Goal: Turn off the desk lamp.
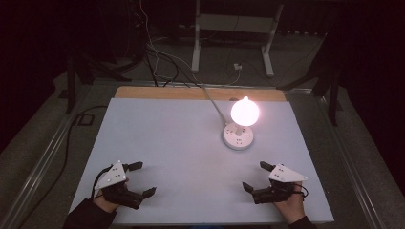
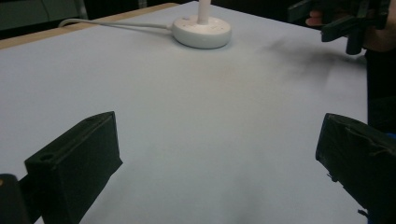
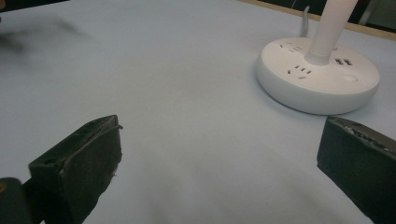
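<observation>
Both hand-held grippers, left (image 1: 142,179) and right (image 1: 254,176), wide, empty; lit lamp (image 1: 241,125) well beyond the right.

A white desk lamp (image 1: 239,132) is seen standing upright on the pale tabletop, toward the far right part of it. Its round, flat base (image 3: 317,77) is set with socket slots and small ports on top, as shown in the right gripper view. A slim white stem (image 3: 329,30) rises from the middle of the base. At the top, a round bulb (image 1: 245,111) is lit and glows brightly. A white cord (image 2: 112,24) is led from the base toward the table's far edge.
</observation>
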Tool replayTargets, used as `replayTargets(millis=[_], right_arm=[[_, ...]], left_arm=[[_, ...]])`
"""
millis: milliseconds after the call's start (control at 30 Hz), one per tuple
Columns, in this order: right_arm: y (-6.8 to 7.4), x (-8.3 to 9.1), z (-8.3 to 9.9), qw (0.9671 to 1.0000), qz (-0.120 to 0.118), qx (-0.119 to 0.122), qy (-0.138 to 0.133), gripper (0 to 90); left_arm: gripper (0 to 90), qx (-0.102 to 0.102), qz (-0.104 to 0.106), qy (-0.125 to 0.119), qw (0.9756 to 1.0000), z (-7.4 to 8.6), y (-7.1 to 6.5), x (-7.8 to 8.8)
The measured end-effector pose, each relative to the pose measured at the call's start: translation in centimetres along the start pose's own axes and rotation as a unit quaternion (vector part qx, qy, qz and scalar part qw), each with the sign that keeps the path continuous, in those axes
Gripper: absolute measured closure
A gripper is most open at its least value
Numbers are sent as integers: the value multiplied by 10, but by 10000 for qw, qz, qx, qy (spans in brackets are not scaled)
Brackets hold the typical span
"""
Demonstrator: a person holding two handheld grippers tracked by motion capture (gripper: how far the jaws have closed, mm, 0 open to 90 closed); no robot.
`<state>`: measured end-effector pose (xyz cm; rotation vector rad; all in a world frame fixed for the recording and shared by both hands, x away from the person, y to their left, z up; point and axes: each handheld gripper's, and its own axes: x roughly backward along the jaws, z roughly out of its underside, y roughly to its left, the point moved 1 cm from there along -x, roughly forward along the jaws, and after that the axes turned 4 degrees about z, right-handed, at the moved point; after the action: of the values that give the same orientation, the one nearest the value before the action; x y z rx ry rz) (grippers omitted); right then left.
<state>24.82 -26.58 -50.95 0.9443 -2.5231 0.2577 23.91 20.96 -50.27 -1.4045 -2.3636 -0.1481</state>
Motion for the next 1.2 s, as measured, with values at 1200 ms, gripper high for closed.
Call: replayTargets(millis=[1200], right_arm=[[15,3,-22,9967,-748,-99,305,0]], left_arm=[[4,-80,42,-120,9999,-3,-5,2]])
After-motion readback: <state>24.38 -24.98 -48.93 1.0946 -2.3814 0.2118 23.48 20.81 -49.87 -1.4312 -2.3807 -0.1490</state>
